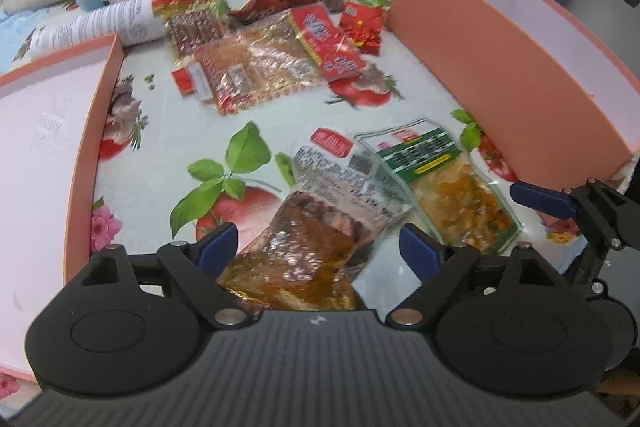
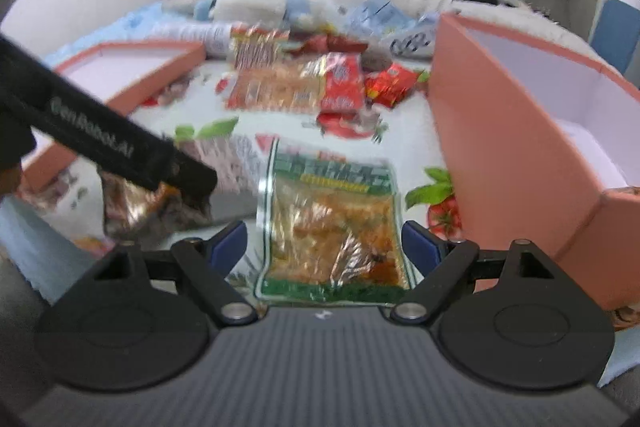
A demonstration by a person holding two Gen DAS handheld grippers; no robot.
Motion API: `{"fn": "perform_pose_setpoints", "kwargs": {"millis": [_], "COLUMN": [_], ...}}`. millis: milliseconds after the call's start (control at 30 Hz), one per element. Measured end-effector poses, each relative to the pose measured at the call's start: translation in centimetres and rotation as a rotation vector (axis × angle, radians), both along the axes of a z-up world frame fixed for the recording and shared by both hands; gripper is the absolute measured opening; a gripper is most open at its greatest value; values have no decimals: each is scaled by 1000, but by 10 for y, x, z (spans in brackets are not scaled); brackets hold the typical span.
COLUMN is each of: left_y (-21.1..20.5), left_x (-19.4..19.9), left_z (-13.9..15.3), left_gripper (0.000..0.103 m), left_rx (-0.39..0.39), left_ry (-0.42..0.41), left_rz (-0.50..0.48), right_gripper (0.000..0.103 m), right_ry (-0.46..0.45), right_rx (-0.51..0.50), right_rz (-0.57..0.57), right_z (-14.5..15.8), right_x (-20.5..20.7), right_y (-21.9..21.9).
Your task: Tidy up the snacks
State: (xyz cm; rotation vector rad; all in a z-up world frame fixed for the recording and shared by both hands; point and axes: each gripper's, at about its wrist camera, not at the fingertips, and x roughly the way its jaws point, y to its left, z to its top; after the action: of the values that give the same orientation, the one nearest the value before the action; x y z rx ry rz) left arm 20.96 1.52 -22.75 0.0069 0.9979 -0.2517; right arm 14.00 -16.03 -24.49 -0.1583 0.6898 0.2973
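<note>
Both wide-open, empty claws, the left claw (image 1: 318, 247) over the brown snack pouch (image 1: 296, 251) and the right claw (image 2: 322, 241) over the green-labelled packet (image 2: 330, 223), may pinch both overlapping packs together.

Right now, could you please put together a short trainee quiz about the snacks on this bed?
1. True or false: the left tool is open over a brown snack packet.
2. Which packet lies between the right tool's fingers? A) green-labelled packet B) red packet
3. Fill in: the tall box beside the snacks is ____ in colour.

Key: 1 true; 2 A; 3 pink.
</note>
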Motion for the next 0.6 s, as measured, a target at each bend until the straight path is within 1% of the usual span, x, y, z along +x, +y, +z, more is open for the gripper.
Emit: {"fn": "perform_pose_setpoints", "kwargs": {"millis": [100,167,200,300,333,367,400,433,500,533,567,600], "left_y": [2,0,0,3,5,6,8,9,10,12,14,16], "left_x": [2,1,1,-3,-4,-5,-6,-7,-10,-12,-13,-14], "left_z": [-7,-15,-18,-21,-21,-21,-20,-19,-14,-12,-11,-9], "left_gripper": [81,73,73,71,67,61,58,52,49,47,47,46], "left_rx": [1,10,11,-11,-20,-31,-45,-55,-65,-76,-98,-116], "left_ry": [29,56,63,53,52,51,51,49,27,15,12,11], "left_rz": [12,19,24,59,73,88,106,123,141,156,182,201], "right_gripper": [86,85,87,87,86,83,77,75,65,63,57,54], "right_ry": [25,49,52,48,51,53,54,54,61,60,58,59], "right_rx": [10,25,34,38,38,40,37,36,45,40,32,36], "right_rz": [-4,-11,-11,6,12,15,16,20,23,24,21,16], "right_z": [-7,-14,-16,-18,-18,-17,-16,-14,-13,-11,-10,-8], "right_x": [6,10,11,10,10,10,9,9,9,9,8,8], "right_y": [-3,-6,-7,-8,-9,-10,-10,-11,-12,-11,-10,-11]}}
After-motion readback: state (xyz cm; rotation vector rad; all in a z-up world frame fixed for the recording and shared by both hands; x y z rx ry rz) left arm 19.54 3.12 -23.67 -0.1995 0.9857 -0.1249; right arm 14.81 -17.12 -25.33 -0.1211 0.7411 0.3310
